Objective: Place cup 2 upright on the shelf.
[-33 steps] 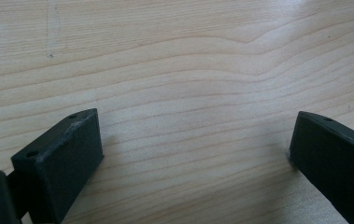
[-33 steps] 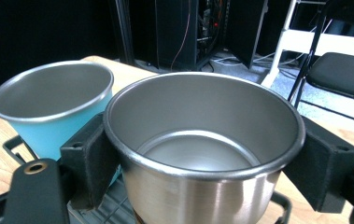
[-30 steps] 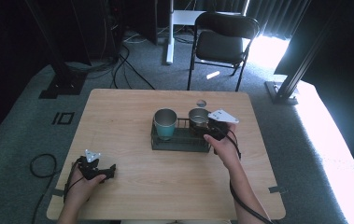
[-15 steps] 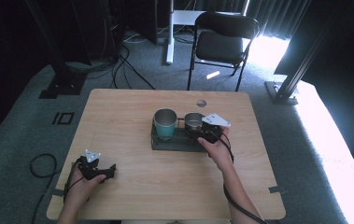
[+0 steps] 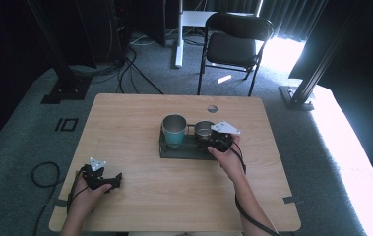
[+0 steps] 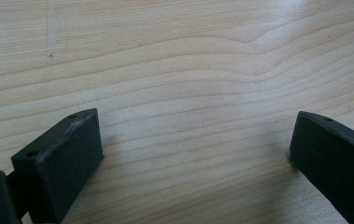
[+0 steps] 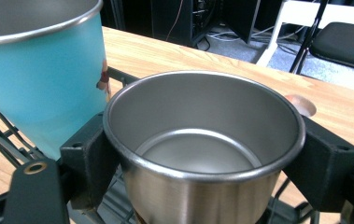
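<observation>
— Steel, bare and brushed: that was the small cup (image 7: 202,144) the right gripper (image 7: 202,154) had hold of. Its own camera showed what the overhead one could not, a black jaw pressed against each side of the cup's wall, just under the rolled rim, and the inside empty and shiny.

— And from above?

— From above the small cup (image 5: 203,130) sat in the dark wire rack (image 5: 174,150) near the middle of the table (image 5: 125,123), with the taller teal cup (image 5: 174,132) just beside it at nine o'clock. The right gripper (image 5: 212,139) came at it from about four o'clock, its grey plate covering the jaws.

— The other hand?

— Down at the table's seven o'clock corner, well apart from the rack. The left gripper (image 5: 117,179) lay there in the person's hand; its own view had the left gripper (image 6: 193,144) with jaws spread wide over bare wood grain, nothing between them.

— Any change from a second before?

— The right gripper had slid in toward the steel cup from the rack's right end. The left one had not budged.
</observation>
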The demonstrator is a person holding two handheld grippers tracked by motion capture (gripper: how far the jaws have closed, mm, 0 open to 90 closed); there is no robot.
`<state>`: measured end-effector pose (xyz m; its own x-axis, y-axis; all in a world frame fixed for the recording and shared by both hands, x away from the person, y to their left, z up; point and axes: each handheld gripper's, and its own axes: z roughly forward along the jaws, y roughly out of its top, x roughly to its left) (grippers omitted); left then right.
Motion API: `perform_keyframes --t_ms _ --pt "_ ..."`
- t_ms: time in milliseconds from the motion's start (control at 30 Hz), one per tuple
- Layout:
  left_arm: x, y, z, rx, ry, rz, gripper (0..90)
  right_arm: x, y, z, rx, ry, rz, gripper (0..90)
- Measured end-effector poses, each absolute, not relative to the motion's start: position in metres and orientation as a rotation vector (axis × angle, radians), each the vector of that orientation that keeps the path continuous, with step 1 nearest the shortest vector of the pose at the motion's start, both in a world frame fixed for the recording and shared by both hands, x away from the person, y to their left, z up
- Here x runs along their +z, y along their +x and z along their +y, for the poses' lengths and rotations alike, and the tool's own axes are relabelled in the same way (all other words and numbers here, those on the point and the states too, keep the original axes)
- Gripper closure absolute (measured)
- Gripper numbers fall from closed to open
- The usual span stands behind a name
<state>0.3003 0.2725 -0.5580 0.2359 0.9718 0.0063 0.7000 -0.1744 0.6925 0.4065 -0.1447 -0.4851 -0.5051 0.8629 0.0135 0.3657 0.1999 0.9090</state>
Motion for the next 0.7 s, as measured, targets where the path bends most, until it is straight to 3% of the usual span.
perform_keyframes --t_ms 300,333,700 --pt "-0.558 0.300 0.273 0.621 1.946 1.526 3.5 -0.487 0.402 -0.150 1.262 1.120 1.982 17.3" --pt "-0.558 0.300 0.273 0.621 1.946 1.526 3.5 -0.489 0.401 -0.151 1.279 1.136 1.982 10.8" --pt "-0.558 0.300 0.273 0.621 1.946 1.526 3.5 -0.487 0.393 -0.161 1.262 1.094 1.987 11.0"
